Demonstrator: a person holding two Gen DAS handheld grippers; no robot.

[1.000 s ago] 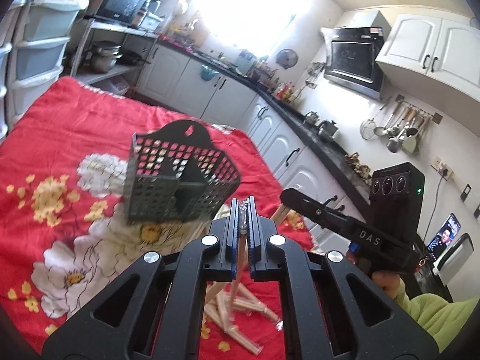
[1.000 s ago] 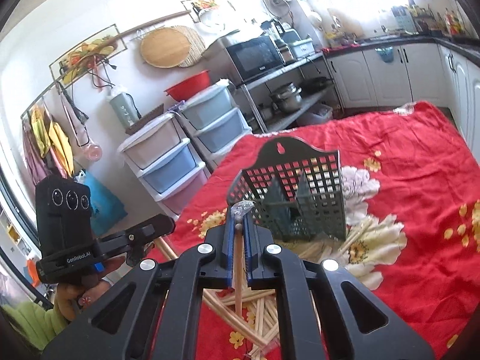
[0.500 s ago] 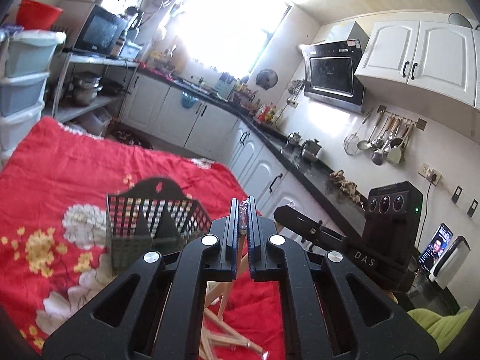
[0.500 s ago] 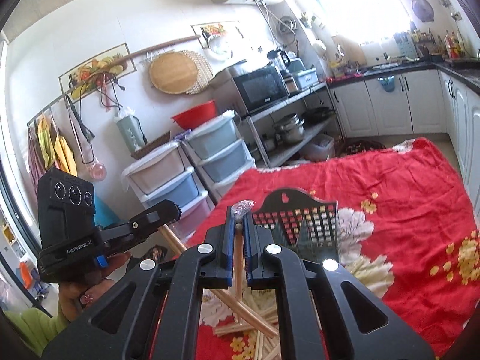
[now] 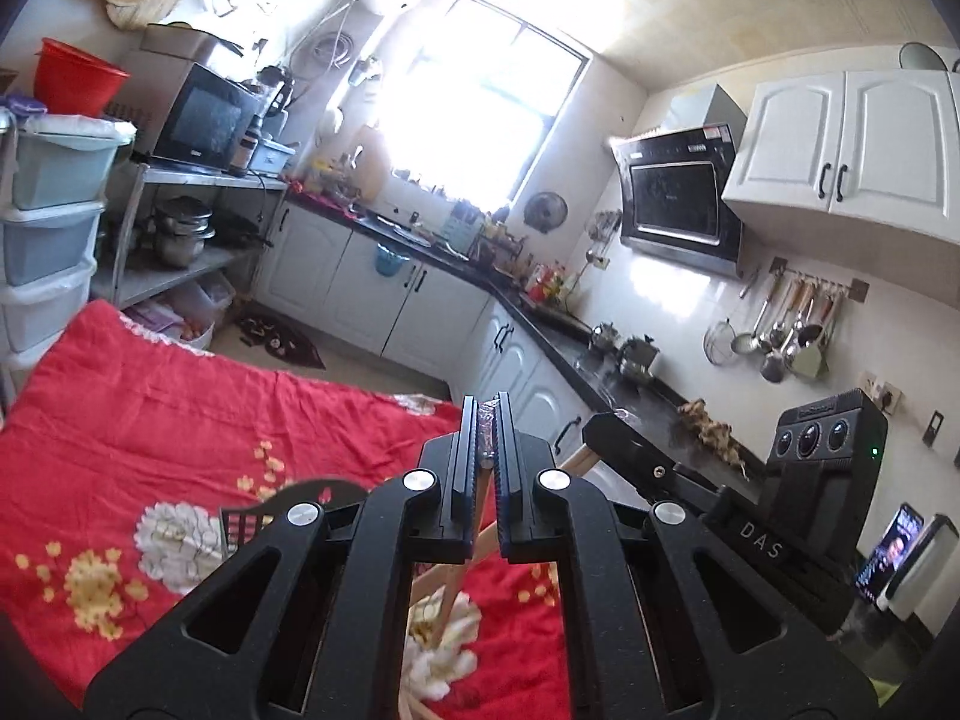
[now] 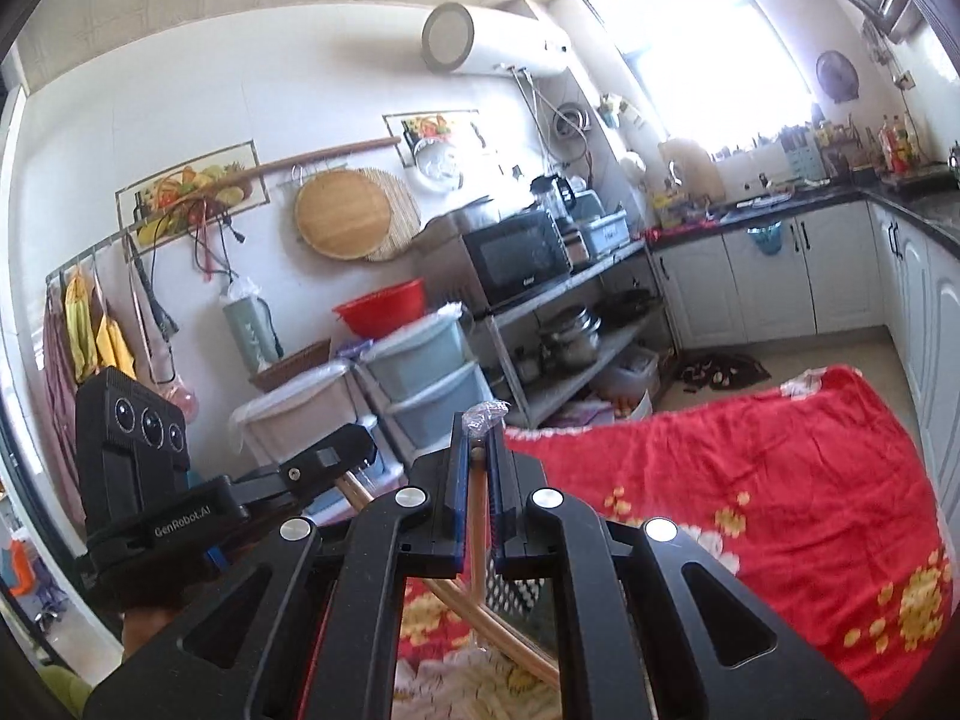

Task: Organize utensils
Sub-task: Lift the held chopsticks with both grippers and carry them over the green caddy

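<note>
above the red flowered surface (image 5: 150,396) now, both my jaws have lifted clear, each clamped on a wrapped chopstick (image 5: 474,516) (image 6: 477,516). basket (image 5: 270,510) sits below, behind my left gripper (image 5: 487,450); right gripper (image 6: 478,456) alongside. dropping them in looks next.

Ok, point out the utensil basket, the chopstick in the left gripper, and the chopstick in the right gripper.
utensil basket (image 5: 282,495): left wrist view, its arched back rim.
left gripper's chopstick (image 5: 459,585): left wrist view, shaft below the jaws.
right gripper's chopstick (image 6: 476,516): right wrist view, shaft between the pads.
</note>
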